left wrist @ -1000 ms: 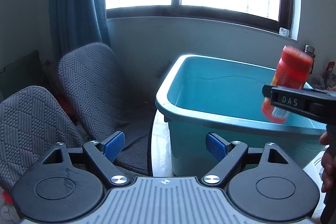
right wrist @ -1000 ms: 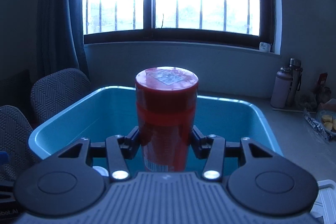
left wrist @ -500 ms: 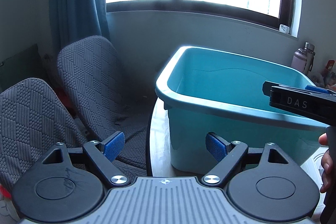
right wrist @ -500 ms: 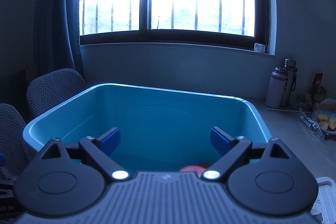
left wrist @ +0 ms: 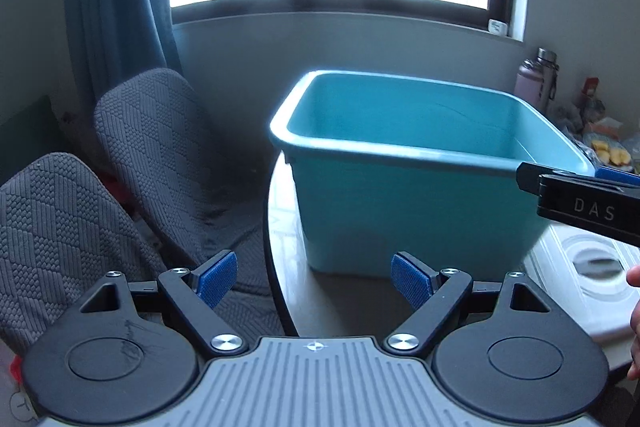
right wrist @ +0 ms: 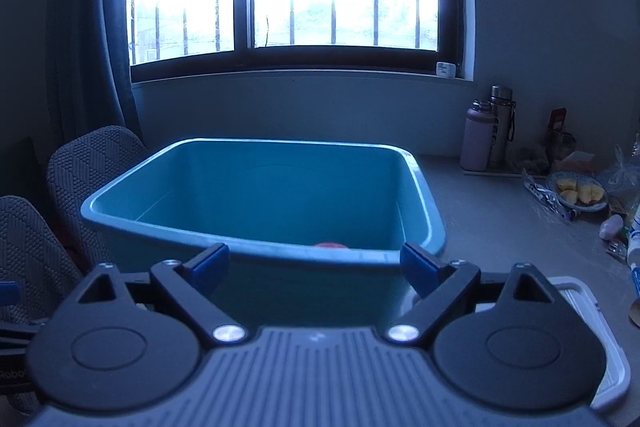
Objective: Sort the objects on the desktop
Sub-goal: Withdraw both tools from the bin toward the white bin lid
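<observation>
Down inside the teal bin one red item lies sorted, both my fingers spread empty, worktop clutter remaining.

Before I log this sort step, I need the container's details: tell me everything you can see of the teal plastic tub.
The teal plastic tub is a deep rectangular bin with rounded corners and a rolled rim, smooth and glossy. It stands upright and open-topped on the table, near the rounded table edge by the grey chairs. A sliver of something red shows inside, just over the near rim. Neither open gripper touches it.
</observation>
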Action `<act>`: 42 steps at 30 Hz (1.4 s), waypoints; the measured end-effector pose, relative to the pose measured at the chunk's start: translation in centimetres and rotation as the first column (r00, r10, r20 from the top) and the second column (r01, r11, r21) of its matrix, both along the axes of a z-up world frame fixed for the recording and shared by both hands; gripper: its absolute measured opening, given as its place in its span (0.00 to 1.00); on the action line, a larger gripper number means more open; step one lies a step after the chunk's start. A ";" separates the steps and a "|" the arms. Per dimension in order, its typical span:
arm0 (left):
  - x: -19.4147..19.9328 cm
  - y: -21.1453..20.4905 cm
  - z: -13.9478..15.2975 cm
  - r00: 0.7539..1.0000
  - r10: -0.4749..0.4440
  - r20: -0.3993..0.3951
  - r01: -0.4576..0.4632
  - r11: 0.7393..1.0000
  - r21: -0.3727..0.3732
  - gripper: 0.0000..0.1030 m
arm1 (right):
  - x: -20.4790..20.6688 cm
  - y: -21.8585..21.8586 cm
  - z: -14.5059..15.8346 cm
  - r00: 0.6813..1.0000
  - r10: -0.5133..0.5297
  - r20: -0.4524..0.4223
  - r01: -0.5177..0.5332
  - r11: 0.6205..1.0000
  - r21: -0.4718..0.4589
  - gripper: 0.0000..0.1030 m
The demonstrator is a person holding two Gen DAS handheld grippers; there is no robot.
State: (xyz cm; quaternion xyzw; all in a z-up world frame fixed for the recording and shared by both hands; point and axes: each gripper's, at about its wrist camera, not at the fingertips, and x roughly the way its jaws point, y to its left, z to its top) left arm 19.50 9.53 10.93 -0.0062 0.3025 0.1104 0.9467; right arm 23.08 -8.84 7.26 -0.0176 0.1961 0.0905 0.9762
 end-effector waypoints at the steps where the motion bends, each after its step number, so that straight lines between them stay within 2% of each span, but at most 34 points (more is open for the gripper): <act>1: -0.5 -0.4 -0.2 1.000 -0.006 -0.008 0.006 1.000 0.000 0.84 | -0.7 -0.3 -0.2 1.000 -0.006 -0.012 0.006 1.000 -0.005 0.89; 7: -3.2 -2.1 -1.8 0.999 -0.033 -0.041 0.031 0.999 -0.043 0.84 | -4.3 -2.8 -1.6 0.995 -0.076 -0.063 0.074 0.997 -0.029 0.90; 17: -4.6 -6.6 -3.8 0.991 -0.100 -0.091 0.096 0.994 -0.047 0.84 | -7.5 -7.3 -2.7 0.984 -0.129 -0.124 0.122 0.991 -0.058 0.90; 28: -1.5 -13.7 -5.3 0.979 -0.147 -0.138 0.141 0.988 -0.056 0.84 | -6.8 -14.6 -4.2 0.970 -0.163 -0.183 0.153 0.986 -0.064 0.90; 42: 1.3 -22.1 -8.2 0.965 -0.157 -0.211 0.145 0.987 -0.074 0.84 | -4.5 -23.2 -6.8 0.947 -0.167 -0.273 0.152 0.986 -0.073 0.90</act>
